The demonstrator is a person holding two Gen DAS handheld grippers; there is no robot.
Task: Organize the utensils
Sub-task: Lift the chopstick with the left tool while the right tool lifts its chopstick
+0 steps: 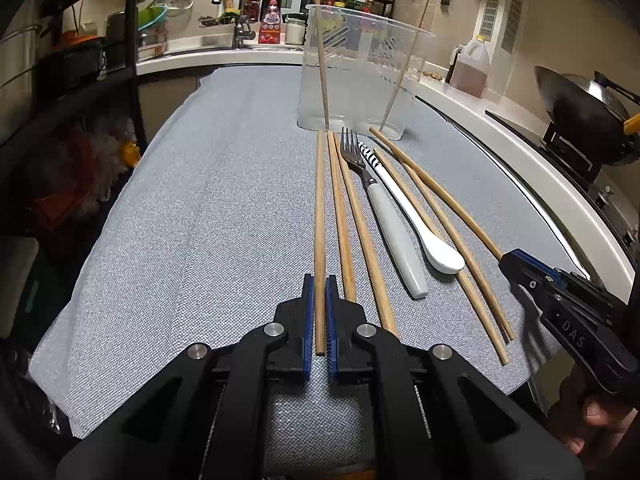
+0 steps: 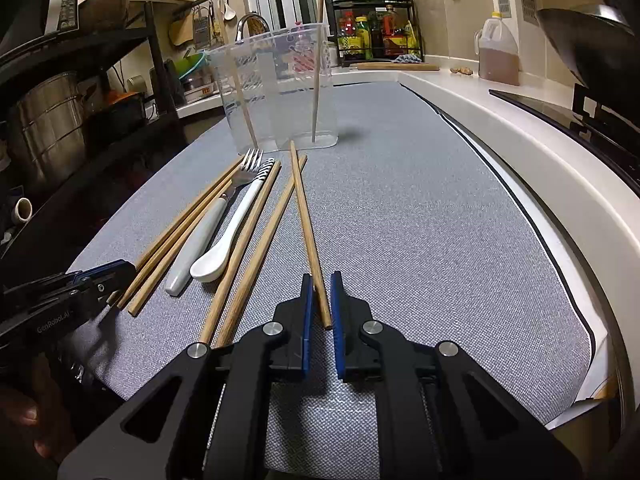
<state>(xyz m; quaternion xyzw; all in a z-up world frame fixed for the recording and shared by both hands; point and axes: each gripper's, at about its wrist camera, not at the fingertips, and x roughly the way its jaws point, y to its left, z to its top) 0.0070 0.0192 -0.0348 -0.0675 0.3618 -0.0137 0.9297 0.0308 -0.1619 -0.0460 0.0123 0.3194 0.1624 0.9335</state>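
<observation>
The left gripper (image 1: 320,280) is clamped on the near end of the leftmost chopstick (image 1: 320,216), which lies flat on the grey cloth (image 1: 200,220) covering the tabletop. The right gripper (image 2: 320,280) has its jaws slightly apart around the near end of the rightmost chopstick (image 2: 304,216); the stick lies slantwise in the gap, against the left pad, clear of the right one.

Between these two sticks, in one row: more chopsticks (image 1: 346,224), a fork (image 1: 356,160) with a white handle, and a white ceramic spoon (image 1: 436,252) with a striped handle tip. All point toward the far side.

Just beyond the row stands a clear plastic container (image 1: 360,72), upright. It holds two chopsticks (image 1: 322,60), one leaning at each side.

Right of the cloth: a cooktop with a wok (image 1: 580,108), and a jug of brown liquid (image 1: 472,64). Far left: a sink tap (image 1: 236,4).
</observation>
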